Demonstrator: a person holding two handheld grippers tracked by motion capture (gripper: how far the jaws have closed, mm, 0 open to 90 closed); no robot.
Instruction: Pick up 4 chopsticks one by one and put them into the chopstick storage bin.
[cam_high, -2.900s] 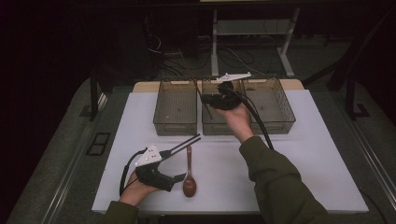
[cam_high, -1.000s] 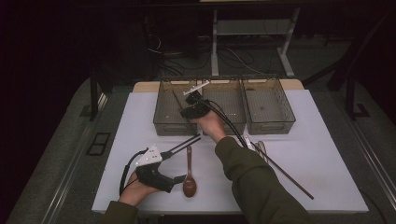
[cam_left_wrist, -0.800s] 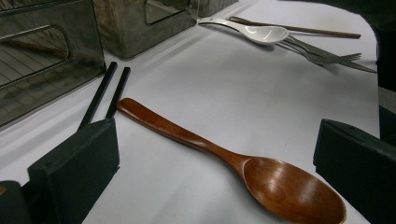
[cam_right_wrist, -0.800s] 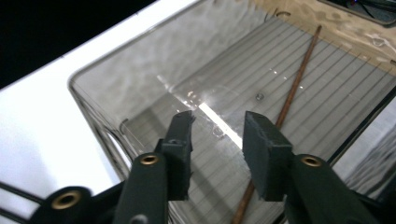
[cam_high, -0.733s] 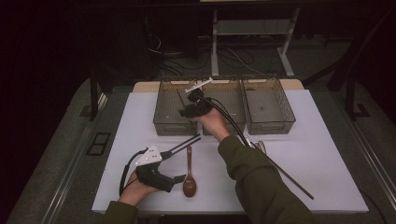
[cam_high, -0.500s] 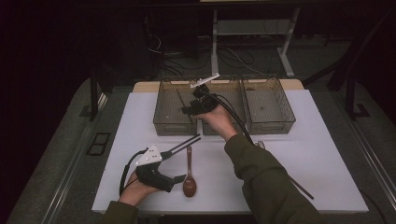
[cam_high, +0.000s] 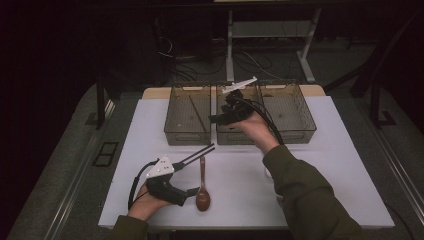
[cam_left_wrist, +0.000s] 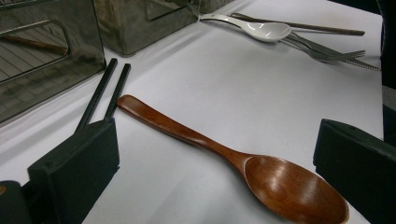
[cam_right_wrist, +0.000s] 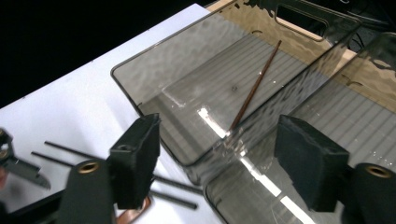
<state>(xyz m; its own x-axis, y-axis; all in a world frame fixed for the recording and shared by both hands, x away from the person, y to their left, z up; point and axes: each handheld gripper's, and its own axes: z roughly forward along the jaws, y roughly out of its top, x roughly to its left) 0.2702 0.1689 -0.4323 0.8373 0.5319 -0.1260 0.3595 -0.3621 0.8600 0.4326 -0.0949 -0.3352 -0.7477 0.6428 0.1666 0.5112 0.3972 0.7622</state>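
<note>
Lying just beside the open, empty left gripper (cam_high: 192, 191), the wooden spoon (cam_high: 202, 184) points its handle toward the trays (cam_high: 186, 134); the right gripper (cam_high: 218, 118) hangs open above them.

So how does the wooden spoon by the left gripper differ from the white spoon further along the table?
The wooden spoon is dark brown with a broad, flat handle; the white spoon is pale and glossy. The wooden spoon lies alone on the white table, between the open left gripper's jaws, while the white spoon lies beside forks and a chopstick. Both rest bowl-up outside the bins.
</note>
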